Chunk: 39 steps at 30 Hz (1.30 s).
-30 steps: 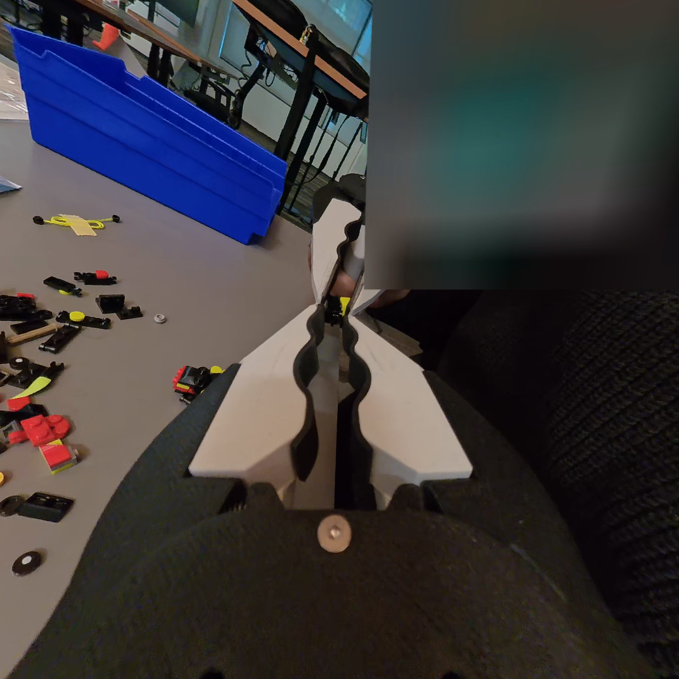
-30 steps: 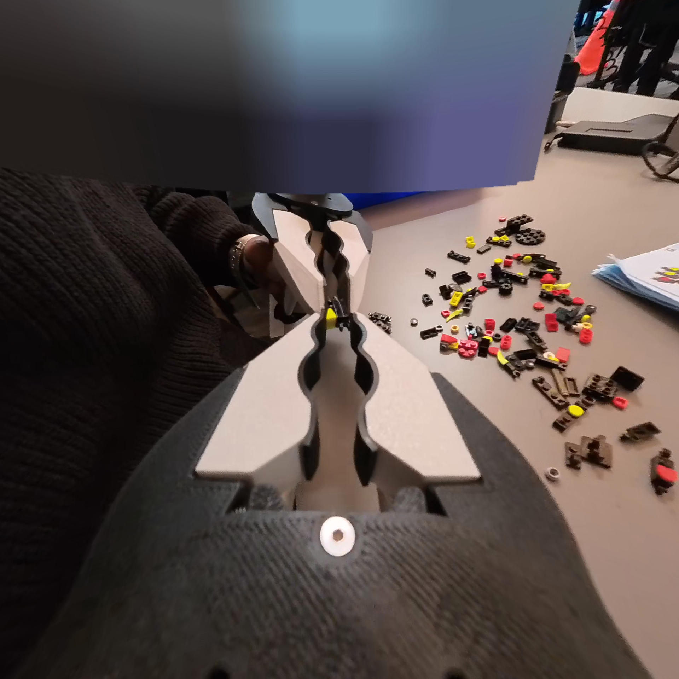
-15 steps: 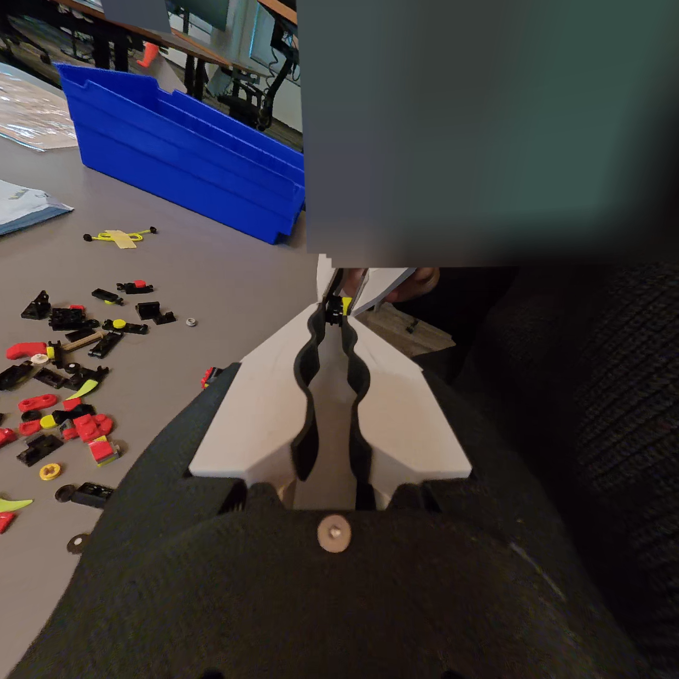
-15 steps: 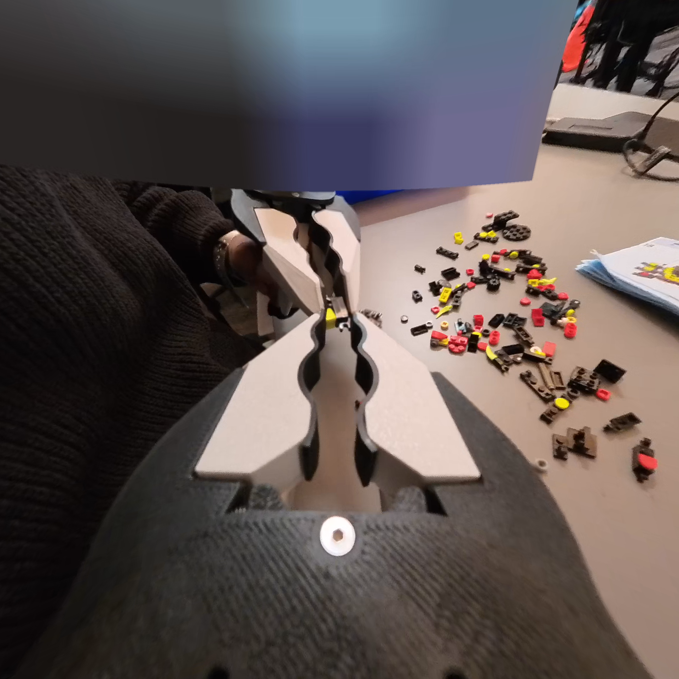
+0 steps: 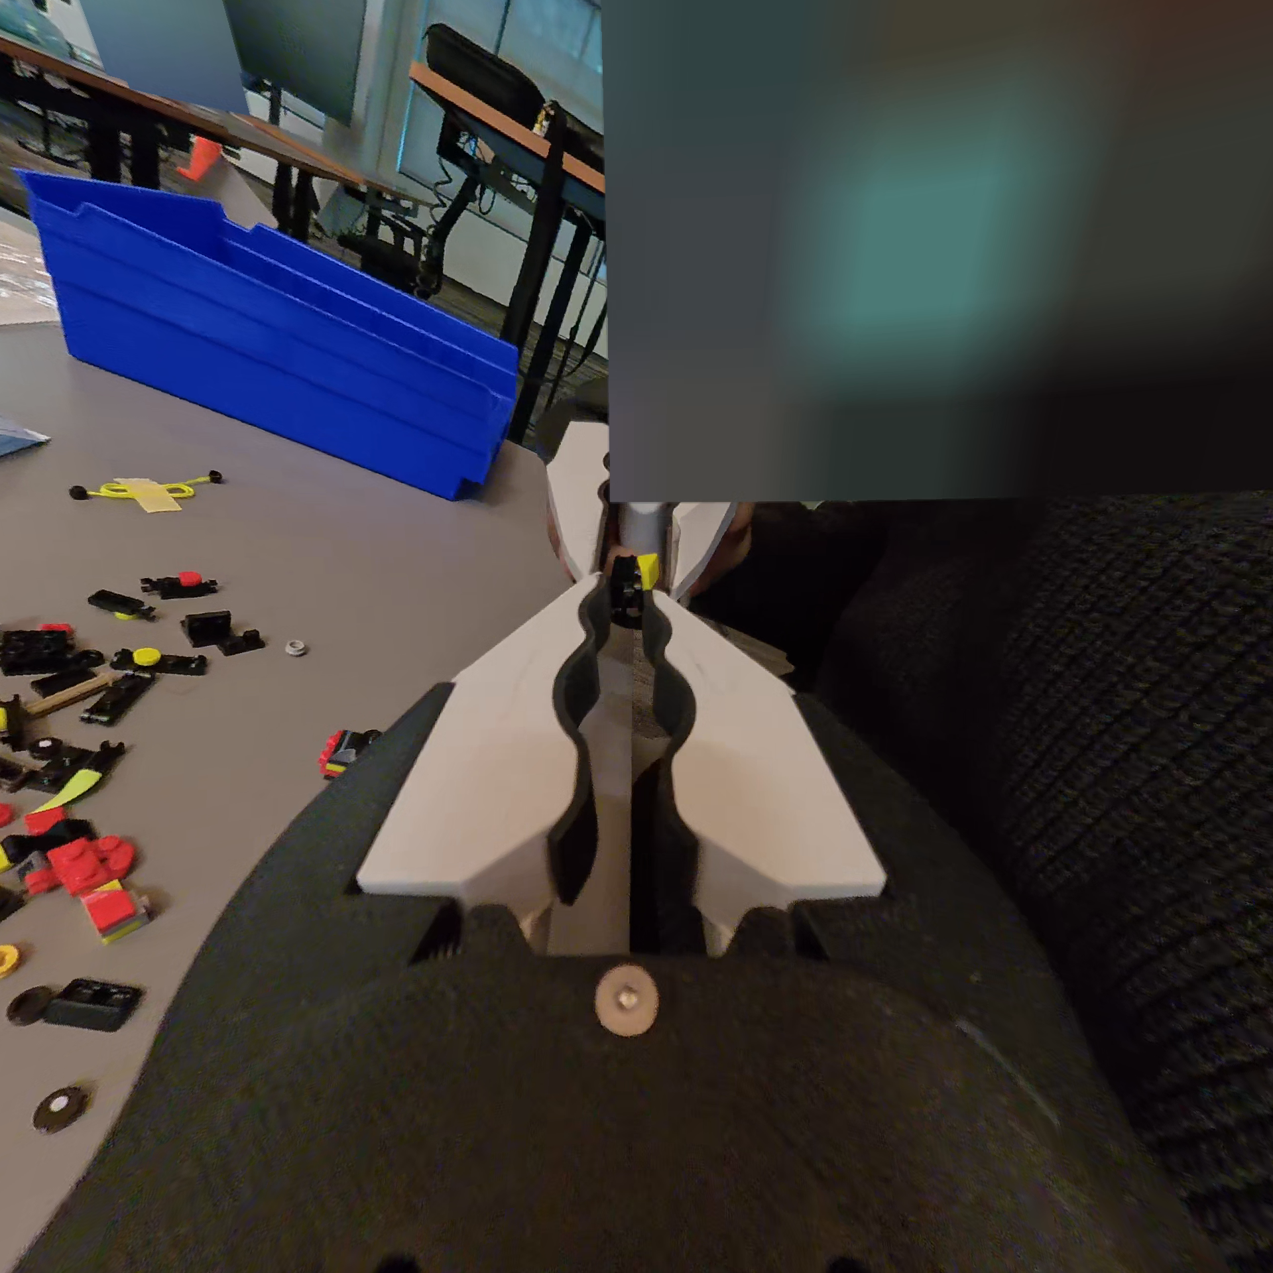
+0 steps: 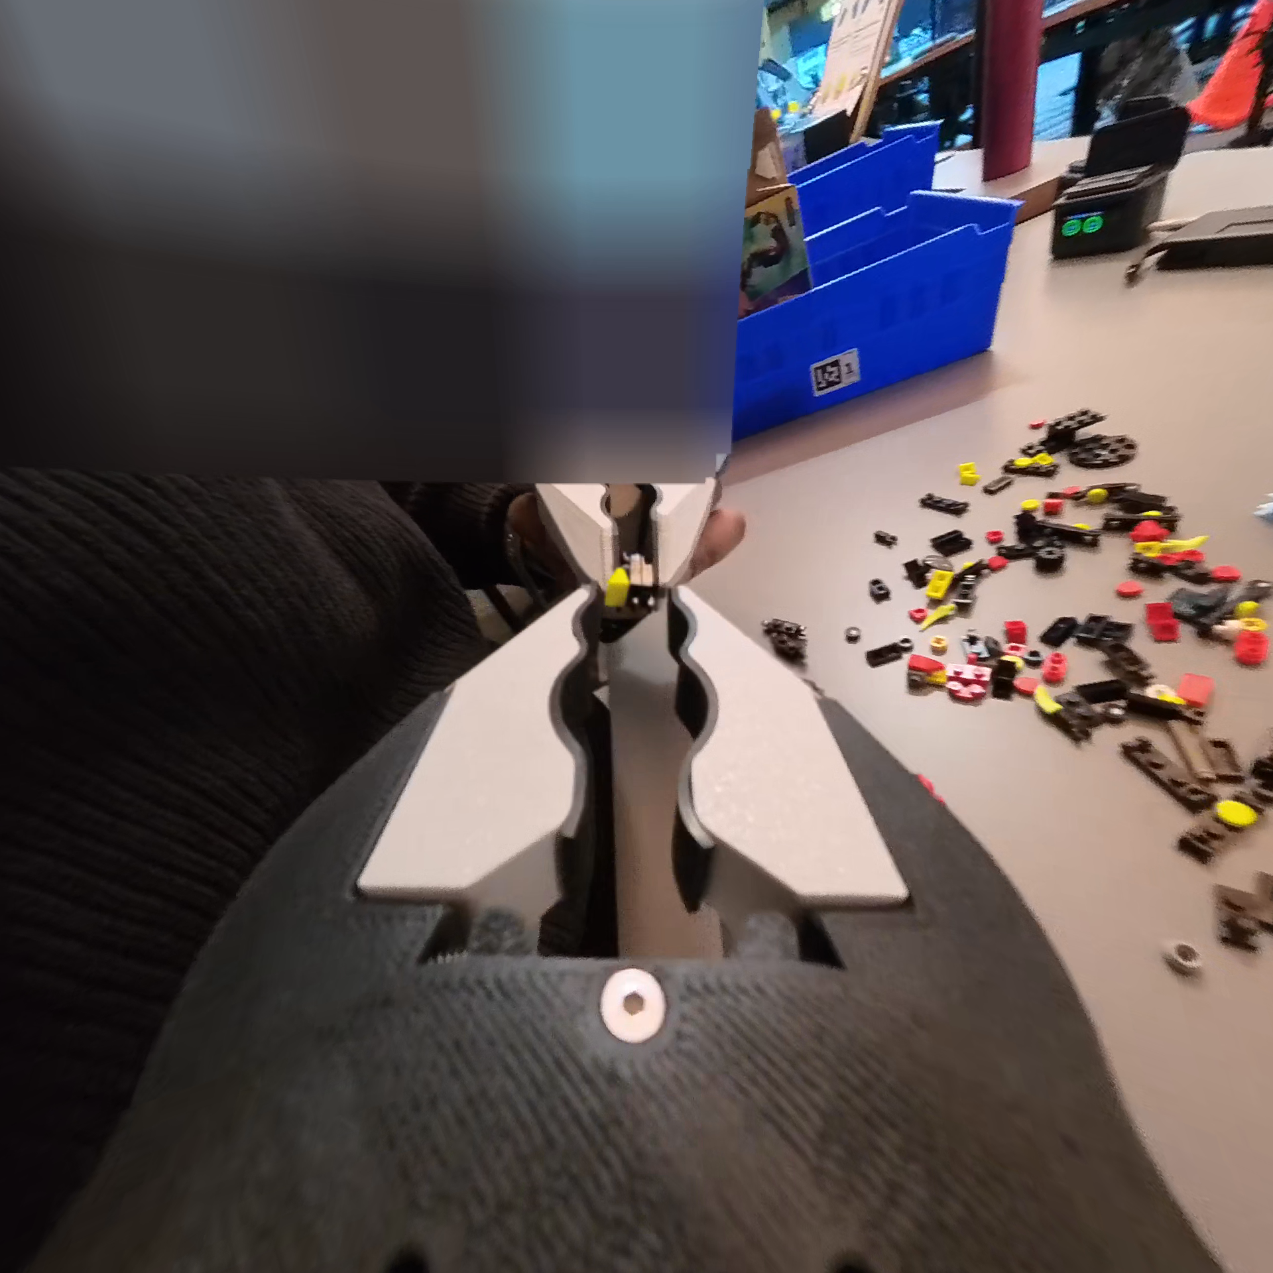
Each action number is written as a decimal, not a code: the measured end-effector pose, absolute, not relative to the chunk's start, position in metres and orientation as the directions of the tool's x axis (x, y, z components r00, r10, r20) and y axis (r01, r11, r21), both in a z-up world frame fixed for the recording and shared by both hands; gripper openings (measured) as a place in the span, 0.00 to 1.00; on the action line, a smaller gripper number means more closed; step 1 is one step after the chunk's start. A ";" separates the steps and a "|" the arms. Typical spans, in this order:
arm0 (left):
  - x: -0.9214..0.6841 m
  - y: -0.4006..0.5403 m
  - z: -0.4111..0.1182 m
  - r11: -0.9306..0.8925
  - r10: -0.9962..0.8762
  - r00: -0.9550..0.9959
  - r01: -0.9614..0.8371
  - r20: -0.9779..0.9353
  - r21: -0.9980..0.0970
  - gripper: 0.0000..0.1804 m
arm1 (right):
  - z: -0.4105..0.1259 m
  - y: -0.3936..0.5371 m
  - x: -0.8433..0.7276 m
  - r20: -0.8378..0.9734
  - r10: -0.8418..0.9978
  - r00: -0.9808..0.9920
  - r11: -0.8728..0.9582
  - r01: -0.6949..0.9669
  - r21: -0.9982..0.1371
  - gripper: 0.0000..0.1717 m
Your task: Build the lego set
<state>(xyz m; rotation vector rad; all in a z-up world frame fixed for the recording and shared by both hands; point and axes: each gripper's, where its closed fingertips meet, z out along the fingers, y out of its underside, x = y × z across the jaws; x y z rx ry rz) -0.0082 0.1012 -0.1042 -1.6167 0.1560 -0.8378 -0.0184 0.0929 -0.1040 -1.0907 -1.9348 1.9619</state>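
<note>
My left gripper (image 5: 630,594) is shut on a small black and yellow brick assembly (image 5: 632,582) and holds it in the air beside the table's edge. My right gripper (image 6: 628,601) meets it tip to tip. Its jaws stand apart around the same assembly (image 6: 618,587), with a gap between the assembly and the right-hand pad, so it is open. The right gripper's fingers (image 5: 582,510) show behind the assembly in the left wrist view. The left gripper's fingers (image 6: 578,530) show behind it in the right wrist view.
Loose black, red and yellow bricks (image 5: 76,696) lie scattered on the grey table (image 5: 358,572); they also show in the right wrist view (image 6: 1074,620). A blue bin (image 5: 275,330) stands at the back, and more blue bins (image 6: 895,289) stand behind the bricks. A dark knitted sleeve (image 5: 1068,758) is close by. My two grippers' fingertips are within a few centimetres of each other.
My right gripper's jaws have widened and let go of the black and yellow assembly. The left gripper stays shut on it. Both views have swung a little.
</note>
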 end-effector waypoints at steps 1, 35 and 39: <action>-0.007 0.101 -0.104 -0.249 -0.543 0.722 0.349 0.429 -0.903 0.03 | -0.104 0.093 -0.018 -0.375 0.587 -0.717 -0.144 0.364 -0.920 0.09; -0.006 0.095 -0.111 -0.349 -0.569 0.633 0.392 0.525 -0.851 0.00 | -0.123 0.088 -0.012 -0.331 0.586 -0.740 -0.019 0.396 -0.918 0.06; -0.006 0.097 -0.117 -0.348 -0.553 0.677 0.343 0.486 -0.873 0.01 | -0.130 0.089 -0.012 -0.338 0.592 -0.731 0.002 0.421 -0.907 0.06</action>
